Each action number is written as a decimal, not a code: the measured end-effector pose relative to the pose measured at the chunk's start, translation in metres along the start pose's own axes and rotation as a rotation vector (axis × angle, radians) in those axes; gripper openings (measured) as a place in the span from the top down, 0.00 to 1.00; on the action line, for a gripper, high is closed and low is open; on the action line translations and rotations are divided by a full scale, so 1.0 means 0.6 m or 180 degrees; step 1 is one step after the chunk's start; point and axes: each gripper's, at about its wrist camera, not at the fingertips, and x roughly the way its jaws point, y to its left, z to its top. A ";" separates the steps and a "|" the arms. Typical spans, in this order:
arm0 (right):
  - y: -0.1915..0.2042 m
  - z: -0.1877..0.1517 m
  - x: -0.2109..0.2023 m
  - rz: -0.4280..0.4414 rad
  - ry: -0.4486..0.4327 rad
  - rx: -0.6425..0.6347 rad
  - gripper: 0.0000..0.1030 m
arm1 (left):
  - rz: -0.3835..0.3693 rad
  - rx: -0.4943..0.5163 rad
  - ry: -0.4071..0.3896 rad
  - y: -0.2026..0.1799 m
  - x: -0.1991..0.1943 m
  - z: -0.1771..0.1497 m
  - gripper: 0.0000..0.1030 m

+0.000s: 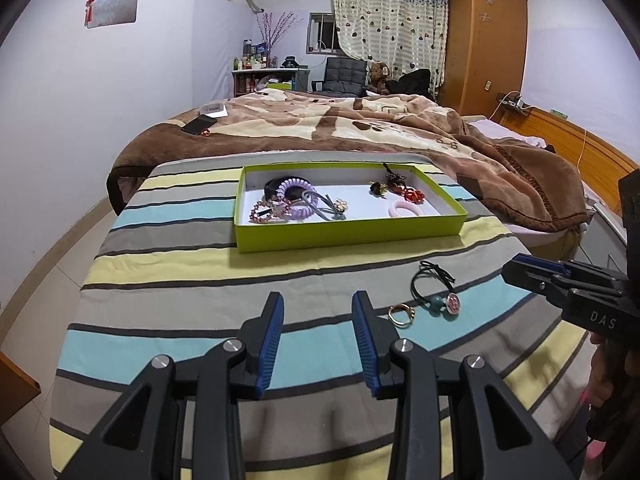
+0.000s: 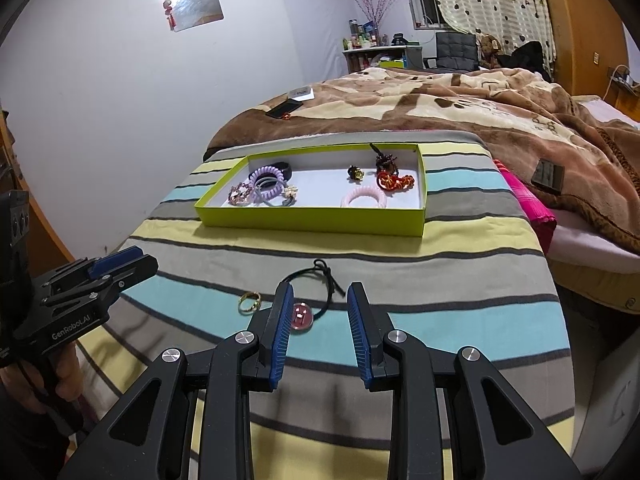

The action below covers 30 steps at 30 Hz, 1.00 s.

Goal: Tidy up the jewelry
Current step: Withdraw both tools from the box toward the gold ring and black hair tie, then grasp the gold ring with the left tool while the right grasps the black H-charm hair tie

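A lime-green box (image 1: pixel 348 236) (image 2: pixel 312 220) with a white floor sits on the striped cloth and holds several hair ties and ornaments, among them a purple coil tie (image 1: pixel 294 196) (image 2: pixel 269 184) and a pink ring tie (image 1: pixel 406 209) (image 2: pixel 363 198). In front of it lie a gold ring (image 1: pixel 401 313) (image 2: pixel 250 301) and a black hair tie with a pink charm (image 1: pixel 453 302) (image 2: pixel 301 315). My left gripper (image 1: pixel 318 304) is open and empty, left of the ring. My right gripper (image 2: pixel 319 294) is open, just above the black hair tie, its charm beside the left finger.
The striped cloth (image 1: pixel 200 280) covers a small table beside a bed with a brown blanket (image 1: pixel 360 128). A phone (image 1: pixel 199 124) lies on the blanket. A pink cloth (image 2: pixel 528 196) shows at the table's right edge. A wooden wardrobe (image 1: pixel 480 40) stands far back.
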 end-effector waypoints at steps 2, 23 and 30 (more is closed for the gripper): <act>0.001 -0.002 -0.002 0.0000 0.0002 -0.0013 0.72 | -0.0006 0.0006 0.0000 -0.002 -0.002 -0.002 0.64; 0.020 -0.019 0.046 0.0018 0.0220 -0.0133 0.72 | -0.0049 0.0047 0.0030 -0.013 0.004 -0.015 0.64; 0.027 -0.022 0.075 -0.0034 0.0358 -0.0176 0.72 | -0.0073 0.0052 0.0077 -0.009 0.013 -0.016 0.64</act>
